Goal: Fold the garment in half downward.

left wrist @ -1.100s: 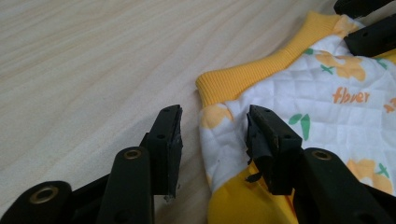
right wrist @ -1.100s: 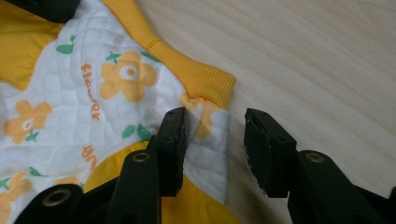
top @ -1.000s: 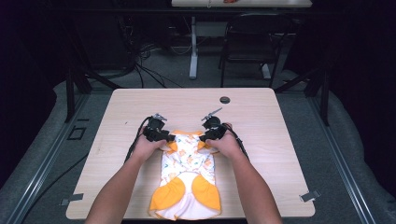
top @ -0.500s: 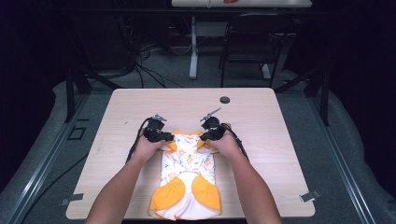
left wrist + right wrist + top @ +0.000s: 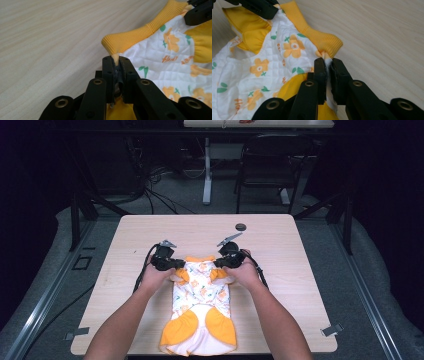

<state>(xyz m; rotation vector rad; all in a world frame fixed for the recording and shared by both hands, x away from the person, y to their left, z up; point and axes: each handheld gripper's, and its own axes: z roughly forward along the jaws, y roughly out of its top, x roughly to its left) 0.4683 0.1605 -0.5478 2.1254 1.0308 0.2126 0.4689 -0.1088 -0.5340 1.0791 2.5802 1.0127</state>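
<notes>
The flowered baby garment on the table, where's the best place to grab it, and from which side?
Grip the garment at its two shoulder corners, just below the yellow ribbed collar, coming in low from either side. It lies flat, so only those edges offer a fold to pinch.

I see both forearms reaching over the table (image 5: 300, 240), one gripper each. Left gripper (image 5: 176, 264) and right gripper (image 5: 220, 262), jaws just closing, each pinch the garment (image 5: 200, 290) at its collar corners.
</notes>
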